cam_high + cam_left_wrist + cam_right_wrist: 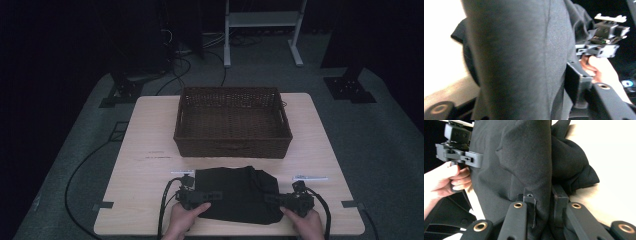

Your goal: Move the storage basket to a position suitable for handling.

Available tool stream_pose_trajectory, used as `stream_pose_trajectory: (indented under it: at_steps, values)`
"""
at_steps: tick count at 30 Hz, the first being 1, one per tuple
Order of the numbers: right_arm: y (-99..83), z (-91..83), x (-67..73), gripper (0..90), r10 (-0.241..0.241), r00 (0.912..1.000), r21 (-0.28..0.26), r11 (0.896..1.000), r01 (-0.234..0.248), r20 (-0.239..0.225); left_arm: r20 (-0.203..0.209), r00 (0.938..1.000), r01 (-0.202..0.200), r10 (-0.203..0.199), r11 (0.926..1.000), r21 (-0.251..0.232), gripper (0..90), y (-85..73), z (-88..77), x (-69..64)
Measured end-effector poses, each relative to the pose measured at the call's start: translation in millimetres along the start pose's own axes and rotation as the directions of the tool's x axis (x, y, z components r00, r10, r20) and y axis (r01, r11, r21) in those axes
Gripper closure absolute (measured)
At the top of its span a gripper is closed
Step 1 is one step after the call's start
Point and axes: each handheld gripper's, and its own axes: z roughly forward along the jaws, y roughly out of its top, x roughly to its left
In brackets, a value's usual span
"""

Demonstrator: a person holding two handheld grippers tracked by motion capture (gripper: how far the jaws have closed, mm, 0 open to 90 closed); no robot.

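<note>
Beyond both sets of fingers stands an empty woven brown basket (232, 122), while left gripper (199, 196) and right gripper (286, 200) each pinch opposite edges of soft, matte black cloth (237, 192) bunched between them.

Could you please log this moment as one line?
left hand-held gripper: shut on cloth | right hand-held gripper: shut on cloth | cloth: near table edge | basket: empty, behind cloth
</note>
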Motion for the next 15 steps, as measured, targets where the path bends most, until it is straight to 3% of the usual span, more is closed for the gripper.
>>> stream_pose_trajectory:
  at_steps: [7,15]
  values:
    - [1.7,-3.6,3.1,77.9,-0.005,0.9998,-0.019,1.000,0.005,-0.017,0.057,0.9984,0.005,-0.004,0.9998,-0.021,56.4,-1.6,-4.0,2.5]
    - [5.2,-9.6,5.9,78.2,-0.012,0.9991,-0.046,0.999,0.011,-0.041,0.076,0.9971,0.012,-0.010,0.9994,-0.032,56.9,-1.2,-8.5,1.6]
